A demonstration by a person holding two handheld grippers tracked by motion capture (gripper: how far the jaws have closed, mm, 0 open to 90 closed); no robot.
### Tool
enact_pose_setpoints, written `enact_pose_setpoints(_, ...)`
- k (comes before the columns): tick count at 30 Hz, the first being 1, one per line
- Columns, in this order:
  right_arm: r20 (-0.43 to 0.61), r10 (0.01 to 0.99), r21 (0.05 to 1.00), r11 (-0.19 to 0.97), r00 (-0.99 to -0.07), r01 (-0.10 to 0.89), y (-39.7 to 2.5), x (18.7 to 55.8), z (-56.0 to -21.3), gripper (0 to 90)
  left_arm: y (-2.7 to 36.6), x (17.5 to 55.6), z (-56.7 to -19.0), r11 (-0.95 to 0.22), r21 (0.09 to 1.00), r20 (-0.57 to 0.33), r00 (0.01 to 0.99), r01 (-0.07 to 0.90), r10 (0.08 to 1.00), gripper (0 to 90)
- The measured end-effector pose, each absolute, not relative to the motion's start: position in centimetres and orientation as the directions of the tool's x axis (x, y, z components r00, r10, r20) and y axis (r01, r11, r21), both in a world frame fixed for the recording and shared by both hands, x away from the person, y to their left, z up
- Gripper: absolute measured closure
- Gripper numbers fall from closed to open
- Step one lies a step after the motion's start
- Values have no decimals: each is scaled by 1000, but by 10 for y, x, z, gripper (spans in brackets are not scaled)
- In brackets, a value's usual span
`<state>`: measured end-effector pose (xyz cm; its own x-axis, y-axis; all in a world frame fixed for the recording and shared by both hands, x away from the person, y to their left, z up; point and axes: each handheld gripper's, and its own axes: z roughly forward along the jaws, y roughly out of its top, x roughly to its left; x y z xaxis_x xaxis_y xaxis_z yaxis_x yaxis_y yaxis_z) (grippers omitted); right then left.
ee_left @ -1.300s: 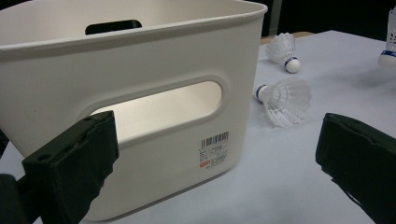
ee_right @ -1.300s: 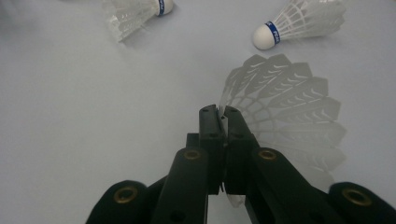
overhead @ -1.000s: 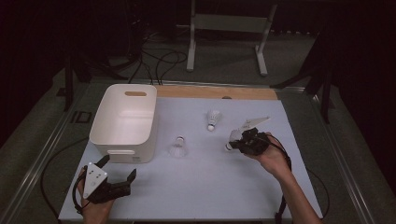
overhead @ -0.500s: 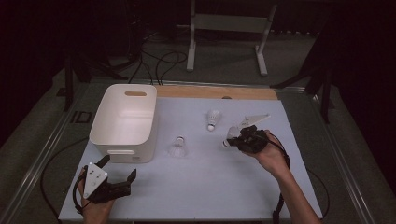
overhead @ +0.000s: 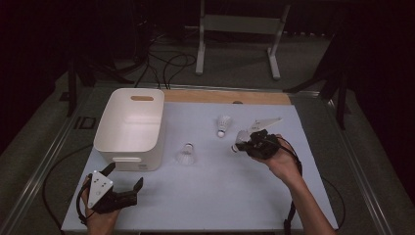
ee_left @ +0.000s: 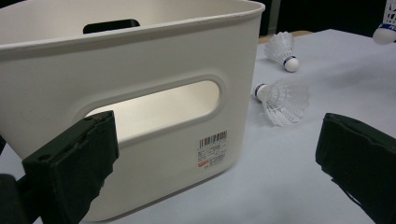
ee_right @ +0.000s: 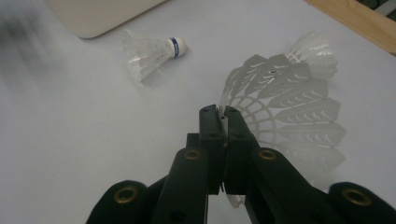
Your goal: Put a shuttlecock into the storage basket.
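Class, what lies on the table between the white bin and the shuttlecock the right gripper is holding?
One loose shuttlecock, seen in the high view, between the white bin and the held shuttlecock.

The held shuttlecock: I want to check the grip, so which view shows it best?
The right gripper view: the right gripper pinches the held shuttlecock by its skirt edge, close up. The high view shows it small at that gripper; the left gripper view catches its cork.

Held shuttlecock (ee_right: pixel 285 112): cork end hidden behind the right gripper (ee_right: pixel 221 114). Upper-left corner of the right gripper view blurred. White bin (ee_left: pixel 140 93) cut off at left edge.
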<state>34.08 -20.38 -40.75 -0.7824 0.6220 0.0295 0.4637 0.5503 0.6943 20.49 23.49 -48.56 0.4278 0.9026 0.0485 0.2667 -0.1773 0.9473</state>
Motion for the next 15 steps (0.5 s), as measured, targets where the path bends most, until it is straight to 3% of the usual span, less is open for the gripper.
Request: enact_pose_setpoints(15, 15, 617, 712, 545, -787, 442, -197, 341, -399, 887, 235, 205, -486, -180, 946, 50, 430, 268, 901, 0)
